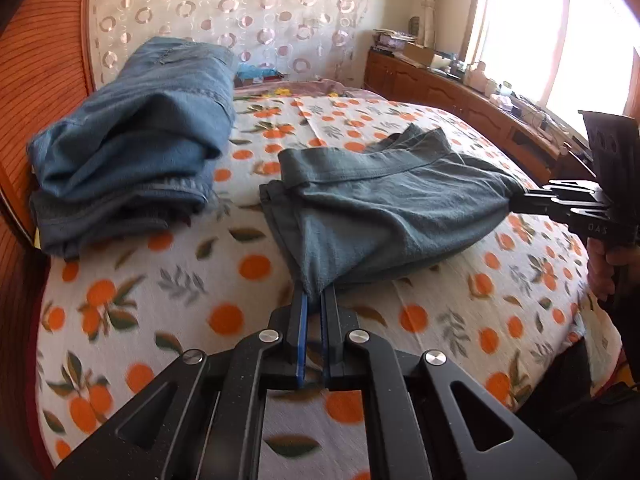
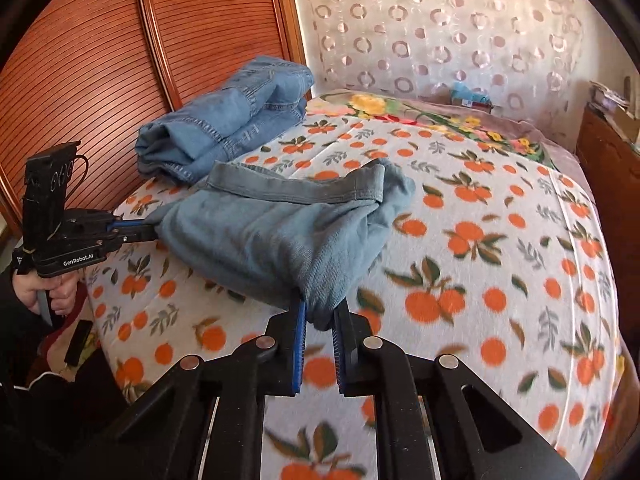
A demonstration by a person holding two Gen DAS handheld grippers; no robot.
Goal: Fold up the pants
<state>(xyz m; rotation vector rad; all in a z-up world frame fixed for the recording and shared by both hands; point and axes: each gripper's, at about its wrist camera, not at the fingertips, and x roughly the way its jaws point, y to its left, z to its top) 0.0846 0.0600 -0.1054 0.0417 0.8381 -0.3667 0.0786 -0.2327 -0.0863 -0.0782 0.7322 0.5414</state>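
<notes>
Grey-blue pants (image 1: 384, 208) lie folded over on the orange-print bedspread (image 1: 168, 280), waistband on the far side. My left gripper (image 1: 314, 296) is shut on one near corner of the pants. My right gripper (image 2: 322, 316) is shut on the other corner of the same pants (image 2: 280, 232). Each gripper shows in the other's view: the right gripper (image 1: 520, 200) at the pants' right end, the left gripper (image 2: 150, 232) at their left end. The cloth hangs stretched between them just above the bed.
A stack of folded blue jeans (image 1: 132, 136) lies at the far left by the wooden headboard (image 2: 100, 60). A floral blanket (image 2: 440, 116) lies at the bed's far end. A wooden cabinet (image 1: 460, 96) with clutter runs under the window on the right.
</notes>
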